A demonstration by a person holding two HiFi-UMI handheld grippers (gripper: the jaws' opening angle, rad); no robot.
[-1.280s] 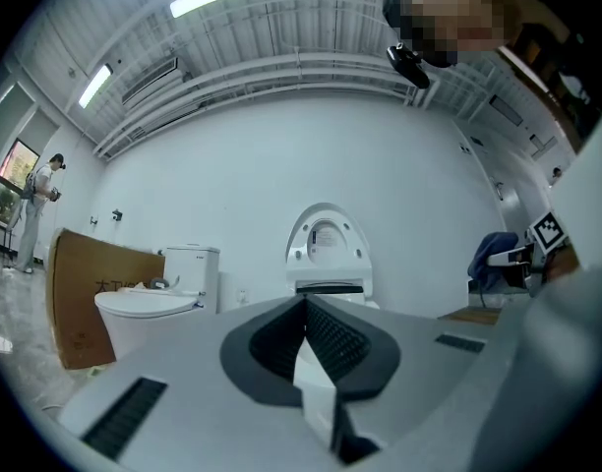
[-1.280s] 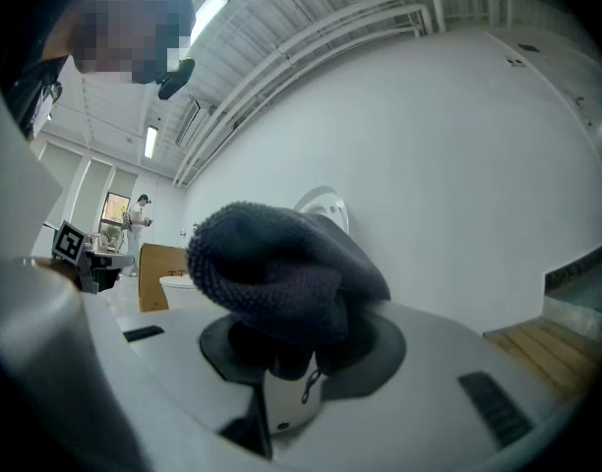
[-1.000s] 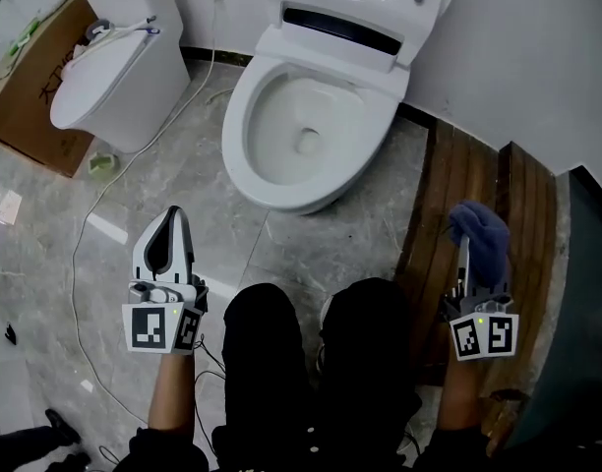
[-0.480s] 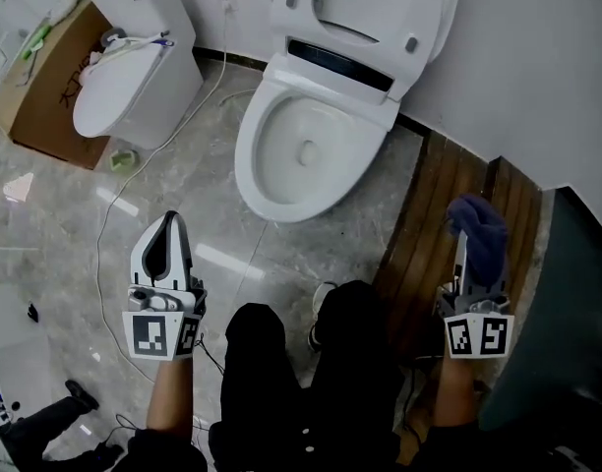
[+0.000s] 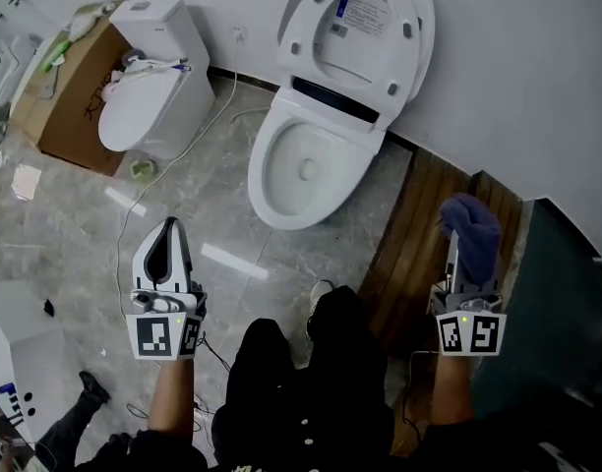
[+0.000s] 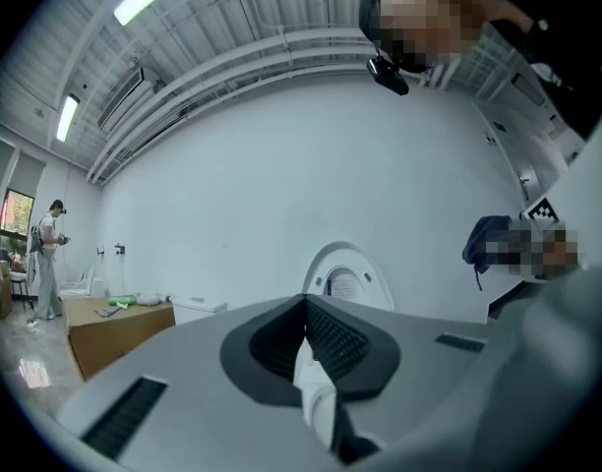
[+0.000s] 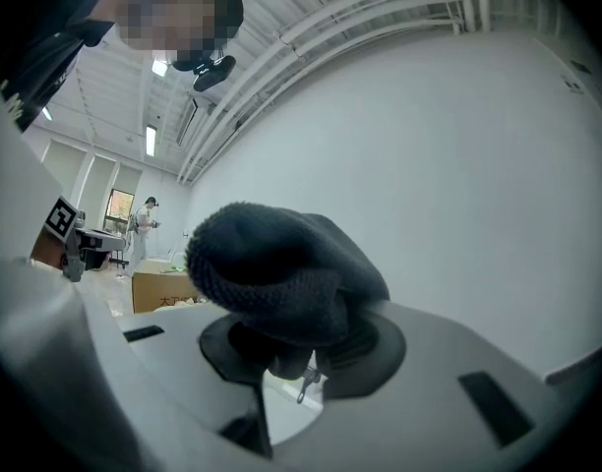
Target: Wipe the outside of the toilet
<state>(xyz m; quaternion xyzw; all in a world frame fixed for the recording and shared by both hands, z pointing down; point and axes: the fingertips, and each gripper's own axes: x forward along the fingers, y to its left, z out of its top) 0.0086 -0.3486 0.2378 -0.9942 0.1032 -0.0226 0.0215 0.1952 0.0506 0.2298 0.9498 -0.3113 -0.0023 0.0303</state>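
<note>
A white toilet (image 5: 306, 170) stands against the far wall with its lid (image 5: 365, 28) raised. In the head view my right gripper (image 5: 465, 234) is at the right over the wooden strip, shut on a bunched blue cloth (image 5: 470, 226). The right gripper view has the cloth (image 7: 276, 273) filling the space between the jaws. My left gripper (image 5: 166, 248) hangs at the left over the marble floor, jaws closed together and holding nothing. In the left gripper view (image 6: 306, 337) the raised lid (image 6: 346, 281) shows beyond the jaws. Both grippers are well short of the toilet.
A second white toilet (image 5: 153, 87) stands at the back left beside a cardboard box (image 5: 70, 96). A white cable (image 5: 124, 234) trails over the floor. Wooden slats (image 5: 419, 244) lie right of the toilet, with a dark panel (image 5: 557, 303) beyond. The person's dark legs (image 5: 311, 391) are between the grippers.
The view has pulled back and tilted up, so the toilet's raised lid now shows in full. Both grippers keep their places and states.
</note>
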